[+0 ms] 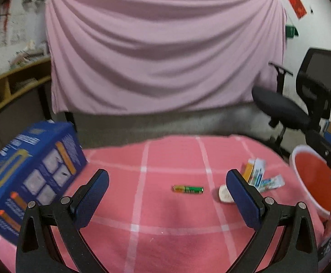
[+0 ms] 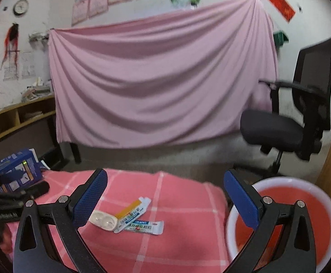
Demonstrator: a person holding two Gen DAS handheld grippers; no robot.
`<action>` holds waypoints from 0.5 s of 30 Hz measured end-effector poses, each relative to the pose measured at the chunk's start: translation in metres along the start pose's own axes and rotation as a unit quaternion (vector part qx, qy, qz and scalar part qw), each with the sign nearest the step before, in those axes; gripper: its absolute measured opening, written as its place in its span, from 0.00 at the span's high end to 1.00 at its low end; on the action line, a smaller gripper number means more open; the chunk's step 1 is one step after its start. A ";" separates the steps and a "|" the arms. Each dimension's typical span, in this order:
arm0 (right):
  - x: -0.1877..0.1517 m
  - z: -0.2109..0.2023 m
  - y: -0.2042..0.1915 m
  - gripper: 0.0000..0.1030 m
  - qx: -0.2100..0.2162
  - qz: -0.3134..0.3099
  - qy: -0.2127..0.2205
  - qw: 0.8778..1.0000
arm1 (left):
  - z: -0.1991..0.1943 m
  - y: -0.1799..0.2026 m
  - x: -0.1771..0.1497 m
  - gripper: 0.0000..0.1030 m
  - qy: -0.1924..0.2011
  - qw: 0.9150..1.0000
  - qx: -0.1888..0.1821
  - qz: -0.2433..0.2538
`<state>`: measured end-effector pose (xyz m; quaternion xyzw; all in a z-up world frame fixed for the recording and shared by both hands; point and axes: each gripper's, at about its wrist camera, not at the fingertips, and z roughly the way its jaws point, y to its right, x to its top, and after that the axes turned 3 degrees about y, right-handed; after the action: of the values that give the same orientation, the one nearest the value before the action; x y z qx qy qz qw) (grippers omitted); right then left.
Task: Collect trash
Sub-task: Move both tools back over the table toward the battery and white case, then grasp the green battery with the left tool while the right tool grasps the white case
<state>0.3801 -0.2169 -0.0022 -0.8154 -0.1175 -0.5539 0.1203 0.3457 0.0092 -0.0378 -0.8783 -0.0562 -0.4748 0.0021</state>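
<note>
A green and gold battery (image 1: 188, 189) lies on the pink checked cloth between the fingers of my open left gripper (image 1: 167, 183), farther out. To its right sit a white blister shell (image 1: 225, 194) and flat sachets (image 1: 257, 175). The right wrist view shows the same white shell (image 2: 104, 221) and sachets (image 2: 140, 218) below my open right gripper (image 2: 165, 186), which holds nothing. A white basin with a red inside (image 2: 286, 216) stands at the table's right edge, under the right finger. The basin (image 1: 311, 179) looks empty.
A blue carton (image 1: 35, 177) stands at the left of the table, also seen as the blue carton (image 2: 15, 173) past the other gripper's body. A black office chair (image 2: 297, 118) and a pink draped sheet (image 2: 160, 79) stand beyond the table.
</note>
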 end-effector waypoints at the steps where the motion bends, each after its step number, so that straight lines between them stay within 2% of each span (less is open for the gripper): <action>1: -0.002 0.006 0.001 0.04 0.004 0.003 -0.016 1.000 | 0.006 0.000 0.000 0.02 -0.015 1.000 -0.002 0.000; 5: -0.009 0.028 0.002 0.16 0.030 0.020 -0.076 0.996 | 0.031 -0.001 0.001 0.13 -0.069 0.997 -0.029 -0.009; 6: -0.010 0.032 0.002 0.17 0.036 0.025 -0.086 0.995 | 0.036 -0.001 0.003 0.18 -0.082 0.996 -0.035 -0.010; 9: -0.013 0.041 -0.001 0.27 0.043 0.026 -0.113 0.992 | 0.052 0.002 0.003 0.31 -0.121 0.991 -0.052 -0.009; 11: -0.015 0.047 -0.003 0.28 0.044 0.023 -0.129 0.990 | 0.064 0.006 0.003 0.42 -0.146 0.988 -0.055 -0.004; 14: -0.019 0.055 -0.005 0.32 0.048 0.017 -0.148 0.988 | 0.070 0.014 0.008 0.44 -0.152 0.987 -0.060 0.011; 15: -0.020 0.057 -0.006 0.32 0.051 0.017 -0.152 0.987 | 0.072 0.016 0.010 0.48 -0.153 0.986 -0.059 0.014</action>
<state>0.4207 -0.1943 -0.0403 -0.8846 -0.1488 -0.4149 0.1520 0.4127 -0.0016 -0.0686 -0.9400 -0.0149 -0.3369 -0.0519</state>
